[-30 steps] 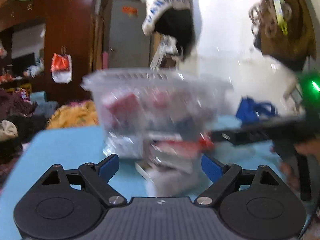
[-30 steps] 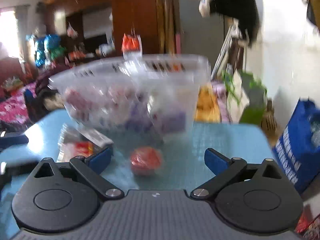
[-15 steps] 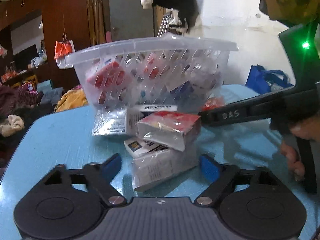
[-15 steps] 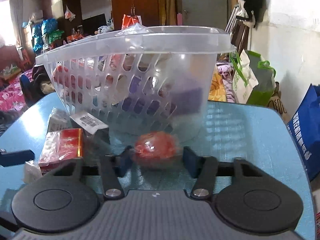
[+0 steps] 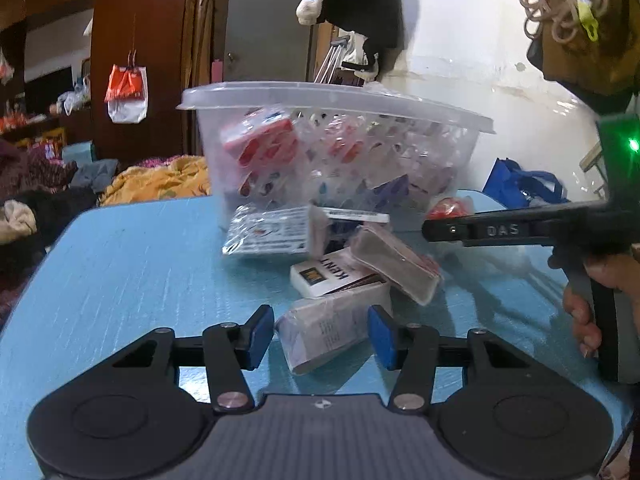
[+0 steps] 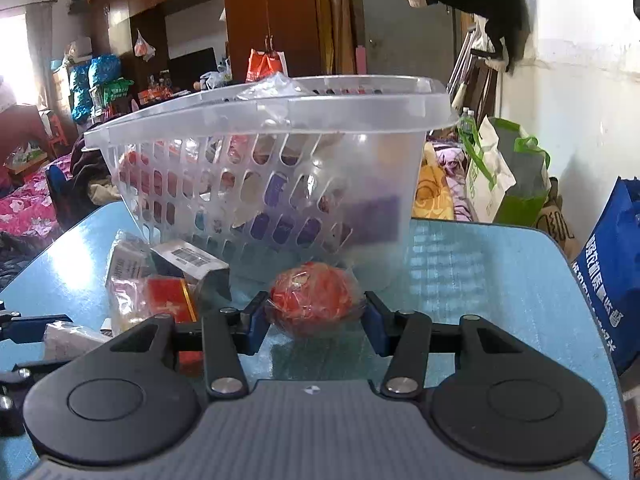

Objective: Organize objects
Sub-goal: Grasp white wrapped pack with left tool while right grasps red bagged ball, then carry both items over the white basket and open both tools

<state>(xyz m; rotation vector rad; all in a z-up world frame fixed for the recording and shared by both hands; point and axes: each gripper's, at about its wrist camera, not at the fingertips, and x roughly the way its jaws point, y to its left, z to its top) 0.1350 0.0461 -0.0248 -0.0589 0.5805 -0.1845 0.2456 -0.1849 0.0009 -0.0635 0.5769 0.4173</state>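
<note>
A clear slotted plastic basket (image 5: 336, 148) (image 6: 272, 168), partly filled with packets, stands on the blue table (image 5: 120, 264). My left gripper (image 5: 320, 334) has its jaws closed against a plastic-wrapped white box (image 5: 328, 330) lying on the table. A white KENT pack (image 5: 332, 274), a wrapped red-edged box (image 5: 396, 266) and a clear-wrapped packet (image 5: 272, 234) lie behind it. My right gripper (image 6: 314, 320) is shut on a red round object in plastic wrap (image 6: 312, 298), in front of the basket. It also shows in the left wrist view (image 5: 448, 208).
The right gripper's body and the hand holding it (image 5: 592, 280) fill the right of the left wrist view. Wrapped boxes (image 6: 160, 280) lie left of the right gripper. A blue bag (image 6: 612, 272) stands past the table's right edge. Clothes and furniture lie behind.
Both grippers moved in and closed: the left onto the wrapped white box, the right onto the red wrapped object. The red-edged box now lies further right, tilted.
</note>
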